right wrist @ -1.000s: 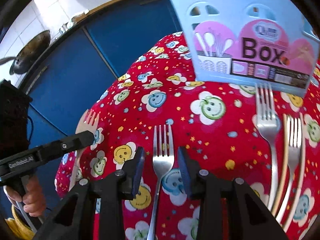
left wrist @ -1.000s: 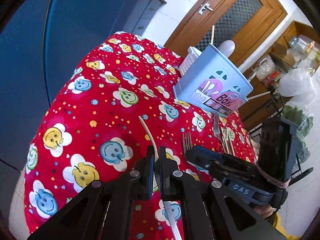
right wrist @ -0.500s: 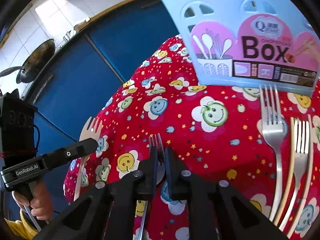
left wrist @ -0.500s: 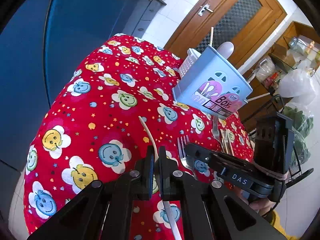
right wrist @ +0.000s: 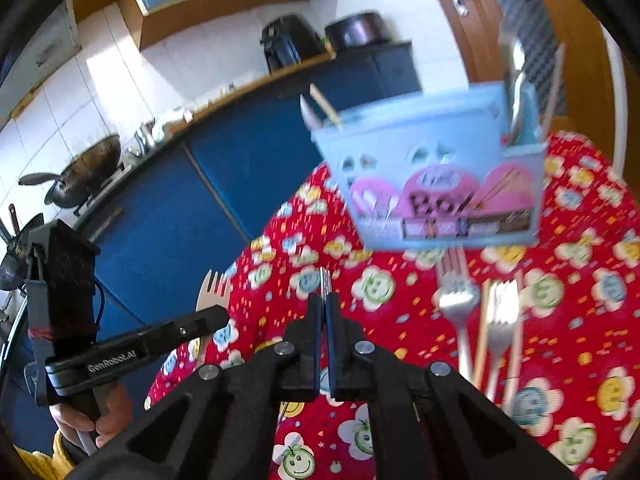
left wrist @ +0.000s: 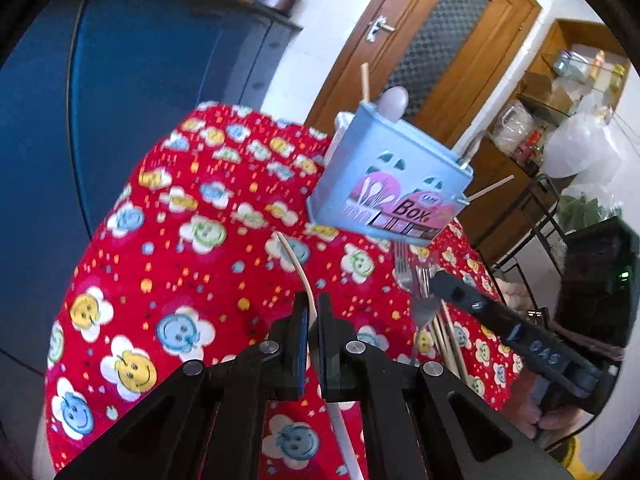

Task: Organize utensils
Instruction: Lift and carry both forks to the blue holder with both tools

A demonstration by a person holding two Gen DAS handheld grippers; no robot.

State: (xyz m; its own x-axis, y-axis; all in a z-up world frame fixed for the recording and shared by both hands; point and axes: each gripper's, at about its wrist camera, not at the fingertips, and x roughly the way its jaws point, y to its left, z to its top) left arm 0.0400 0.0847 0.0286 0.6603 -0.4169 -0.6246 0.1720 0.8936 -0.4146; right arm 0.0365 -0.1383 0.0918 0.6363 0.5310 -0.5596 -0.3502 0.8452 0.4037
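Wooden fork (right wrist: 214, 290) at left centre of the right wrist view shows its tines; the left gripper (left wrist: 311, 312) clamps it edge-on. The right gripper (right wrist: 323, 308) pinches a metal fork (right wrist: 326, 282) at centre. The blue utensil box (right wrist: 436, 184) stands upper right.

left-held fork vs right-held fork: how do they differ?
The wooden fork in the left gripper is pale tan; the metal fork in the right gripper is silver. The right wrist view shows the wooden fork's tines broadside and the metal fork edge-on. Both are clamped by the handle, tines forward.
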